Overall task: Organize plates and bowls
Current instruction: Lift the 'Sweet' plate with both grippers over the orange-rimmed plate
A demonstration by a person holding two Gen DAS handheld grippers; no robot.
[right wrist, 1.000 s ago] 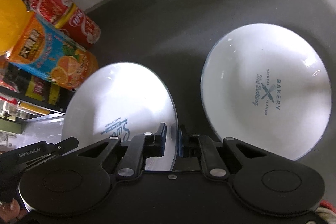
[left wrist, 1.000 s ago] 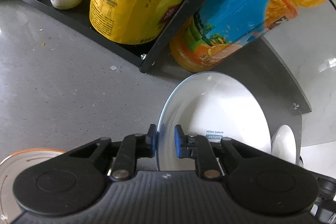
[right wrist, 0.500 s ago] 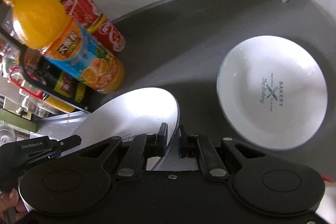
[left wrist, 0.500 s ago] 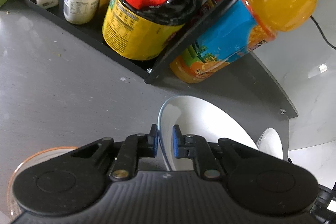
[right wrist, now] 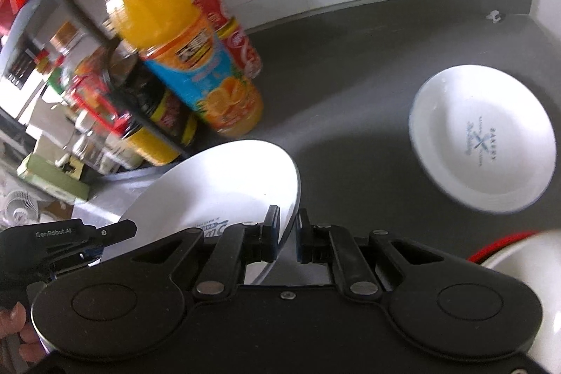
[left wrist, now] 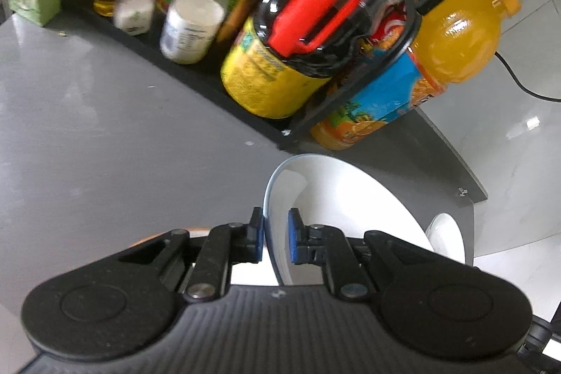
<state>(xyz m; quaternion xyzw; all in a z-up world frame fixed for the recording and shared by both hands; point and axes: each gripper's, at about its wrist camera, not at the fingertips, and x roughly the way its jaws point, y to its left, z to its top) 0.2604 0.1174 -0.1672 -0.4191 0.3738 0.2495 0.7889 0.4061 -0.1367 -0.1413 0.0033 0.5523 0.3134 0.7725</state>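
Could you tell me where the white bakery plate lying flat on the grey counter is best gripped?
Probably at the raised rim of the bakery plate, on its near edge, coming in low from the counter side. It lies flat and shallow, so only the rim offers an edge.

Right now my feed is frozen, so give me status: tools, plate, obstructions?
Both tools, left and right, shut on plate rim, plate tilted, airborne. Second plate flat on table. Juice bottle close ahead.

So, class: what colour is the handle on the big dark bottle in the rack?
Red, clearest in the left wrist view.
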